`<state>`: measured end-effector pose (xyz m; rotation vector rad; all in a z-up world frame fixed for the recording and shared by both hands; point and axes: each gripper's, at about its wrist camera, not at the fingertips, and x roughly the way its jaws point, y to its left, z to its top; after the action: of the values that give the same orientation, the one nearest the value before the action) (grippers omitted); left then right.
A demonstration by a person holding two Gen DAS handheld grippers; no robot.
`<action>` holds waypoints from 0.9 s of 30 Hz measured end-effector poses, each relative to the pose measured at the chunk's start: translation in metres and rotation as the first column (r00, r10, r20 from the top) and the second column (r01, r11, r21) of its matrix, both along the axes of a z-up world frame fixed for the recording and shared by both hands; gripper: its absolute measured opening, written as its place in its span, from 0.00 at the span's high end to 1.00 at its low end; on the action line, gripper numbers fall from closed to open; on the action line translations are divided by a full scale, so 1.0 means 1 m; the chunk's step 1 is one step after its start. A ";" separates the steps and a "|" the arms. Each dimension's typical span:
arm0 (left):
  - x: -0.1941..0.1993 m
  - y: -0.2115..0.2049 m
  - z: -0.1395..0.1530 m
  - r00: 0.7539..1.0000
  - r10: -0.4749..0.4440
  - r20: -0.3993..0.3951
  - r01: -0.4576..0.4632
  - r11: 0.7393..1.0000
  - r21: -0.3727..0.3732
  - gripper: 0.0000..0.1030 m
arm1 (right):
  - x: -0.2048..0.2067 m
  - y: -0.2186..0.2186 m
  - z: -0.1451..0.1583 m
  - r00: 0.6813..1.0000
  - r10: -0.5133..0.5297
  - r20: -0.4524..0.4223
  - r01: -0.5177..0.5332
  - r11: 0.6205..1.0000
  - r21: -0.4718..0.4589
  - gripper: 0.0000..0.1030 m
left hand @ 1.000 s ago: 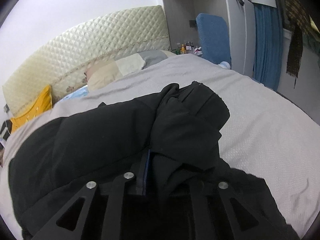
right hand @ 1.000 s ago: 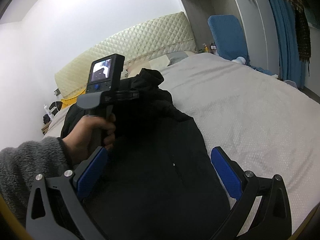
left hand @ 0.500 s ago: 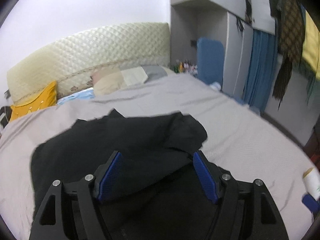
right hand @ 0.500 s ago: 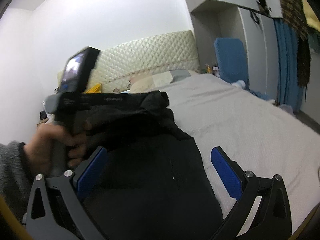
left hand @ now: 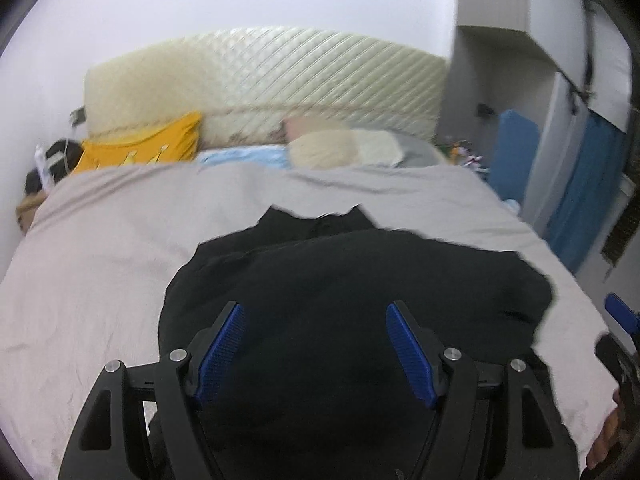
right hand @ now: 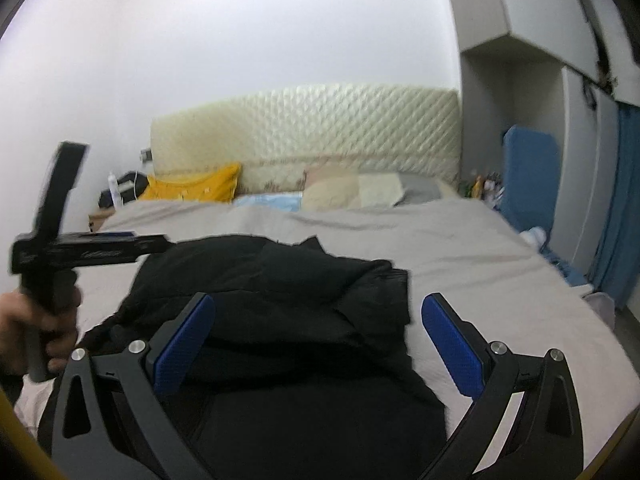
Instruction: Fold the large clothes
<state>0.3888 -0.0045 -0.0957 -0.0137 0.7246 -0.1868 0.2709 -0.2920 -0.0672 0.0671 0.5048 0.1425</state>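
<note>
A: State of both sets of fingers?

B: Left gripper [left hand: 316,350]: the jaws have just been opening and now stand apart, gripping nothing. Right gripper [right hand: 318,342]: spread wide, empty.

A: Garment location?

B: The black garment [left hand: 352,280] lies bunched on the bed [left hand: 92,264], ahead of and beneath both sets of fingers.

A: Handling?

B: Probably soft, bulky and limp. Grip an outer edge or corner, not the thick middle.

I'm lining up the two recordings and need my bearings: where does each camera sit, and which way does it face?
Left wrist: on the left hand-held gripper, looking down its open fingers over the black garment toward the headboard.
Right wrist: on the right hand-held gripper, open, same direction; the person's left hand shows at left.
Shared: garment, grey bed, yellow pillow.
</note>
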 end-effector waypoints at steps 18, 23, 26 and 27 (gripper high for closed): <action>0.087 -0.002 -0.079 0.997 -0.030 -0.064 0.034 0.998 0.059 0.19 | 0.140 0.037 -0.104 0.981 -0.008 -0.194 -0.009 0.996 -0.085 0.00; 0.094 -0.007 -0.090 0.998 -0.031 -0.058 0.035 0.997 0.075 0.14 | 0.146 0.040 -0.117 0.981 -0.019 -0.192 0.000 0.995 -0.097 0.00; 0.102 -0.008 -0.097 0.998 -0.031 -0.045 0.035 0.997 0.073 0.12 | 0.149 0.042 -0.124 0.987 -0.026 -0.156 0.009 0.994 -0.112 0.00; 0.106 -0.008 -0.100 0.999 -0.030 -0.044 0.033 0.997 0.067 0.12 | 0.151 0.041 -0.127 0.988 -0.027 -0.151 0.010 0.994 -0.108 0.00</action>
<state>0.4951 -0.0122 -0.1954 0.0580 0.7743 -0.1922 0.4223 -0.2507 -0.1940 -0.0222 0.6635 0.0922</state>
